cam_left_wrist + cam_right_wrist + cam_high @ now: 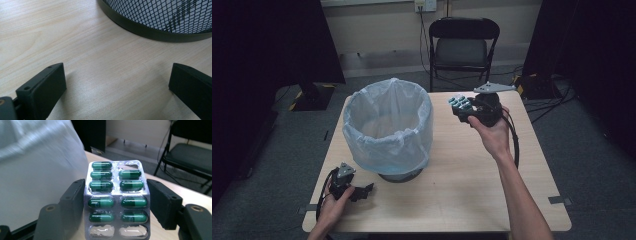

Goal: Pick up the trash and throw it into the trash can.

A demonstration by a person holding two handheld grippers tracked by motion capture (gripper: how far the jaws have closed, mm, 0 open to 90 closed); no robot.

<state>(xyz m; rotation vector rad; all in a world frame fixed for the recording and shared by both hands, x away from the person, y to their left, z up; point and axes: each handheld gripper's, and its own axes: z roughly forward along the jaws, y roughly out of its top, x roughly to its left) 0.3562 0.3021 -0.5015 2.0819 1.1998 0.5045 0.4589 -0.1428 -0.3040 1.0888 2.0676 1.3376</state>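
Nine glossy green capsules in crinkled foil blister pack (117, 199)

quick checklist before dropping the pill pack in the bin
1. Grip on pill pack: the right hand-held gripper is shut on its two side edges, and the pack stands upright between the jaws. Ok.
2. Pack over the bin: it is beside the rim, not above the opening. Not ok.
3. Bin bag open: it is folded over the rim and the mouth is wide. Ok.
4. Left hand-held gripper out of the way: it is open, low on the table near the bin's base. Ok.
5. Pack clear of the rim in height: cannot tell.
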